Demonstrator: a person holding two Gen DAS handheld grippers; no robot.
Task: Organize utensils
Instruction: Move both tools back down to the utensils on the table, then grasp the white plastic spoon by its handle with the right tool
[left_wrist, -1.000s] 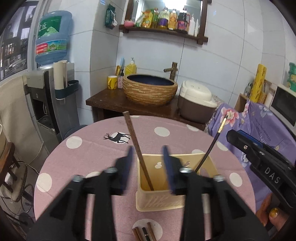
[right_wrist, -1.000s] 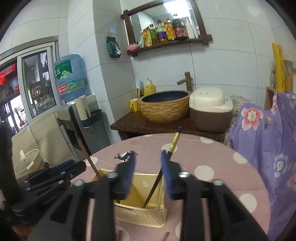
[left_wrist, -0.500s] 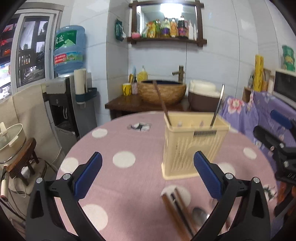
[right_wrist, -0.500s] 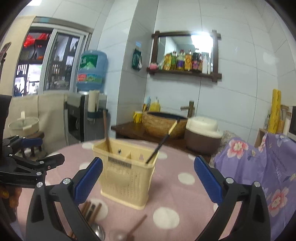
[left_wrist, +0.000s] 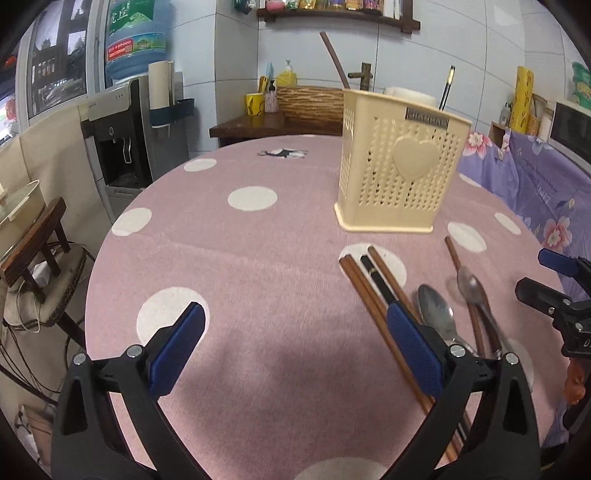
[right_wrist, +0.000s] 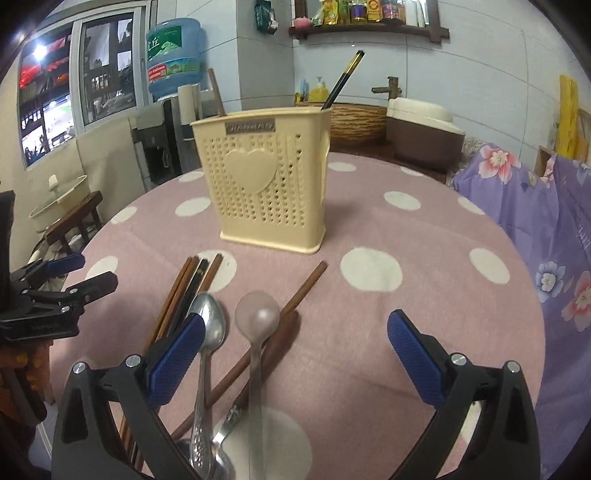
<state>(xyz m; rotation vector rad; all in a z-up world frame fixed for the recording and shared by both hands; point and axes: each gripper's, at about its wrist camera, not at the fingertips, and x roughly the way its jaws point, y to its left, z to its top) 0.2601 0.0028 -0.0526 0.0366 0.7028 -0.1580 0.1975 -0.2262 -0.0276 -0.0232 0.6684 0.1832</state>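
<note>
**Both grippers spread wide over loose utensils; holder stands beyond**

Left wrist view, foreground: the left gripper (left_wrist: 295, 341) fills the bottom of the frame, its blue-padded fingers (left_wrist: 177, 347) spread wide apart and holding nothing. The right-hand finger overlaps the near ends of a group of chopsticks (left_wrist: 373, 284) lying on the pink dotted tablecloth (left_wrist: 258, 258) at lower right of centre. Just right of them lie a metal spoon (left_wrist: 434, 312) and a second spoon (left_wrist: 471, 286), the latter slightly blurred. A single brown chopstick (left_wrist: 452, 253) lies just beyond the second spoon.

Right wrist view, foreground: the right gripper (right_wrist: 295, 341) occupies the bottom of the frame, fingers (right_wrist: 413, 349) likewise wide apart and empty. Between them, left of centre, lie a patterned metal spoon (right_wrist: 207, 332) and a pale translucent spoon (right_wrist: 256, 317), bowls pointing away from the camera. A brown chopstick (right_wrist: 303, 288) runs diagonally beneath the pale spoon. A bundle of chopsticks (right_wrist: 192, 280) lies at the left, beside the metal spoon.

Middle distance: a cream perforated utensil holder (left_wrist: 395, 162) with a heart emblem stands upright on the tablecloth, apart from the loose utensils. It appears at upper right of centre in the left view and upper centre (right_wrist: 266, 177) in the right view. A brown chopstick (left_wrist: 334, 55) and a black chopstick with a gold tip (right_wrist: 341, 79) lean out of its top.

Far field: a water dispenser (left_wrist: 125, 122) stands at upper left; a woven basin (right_wrist: 358, 122) sits on a dark counter behind the table.
</note>
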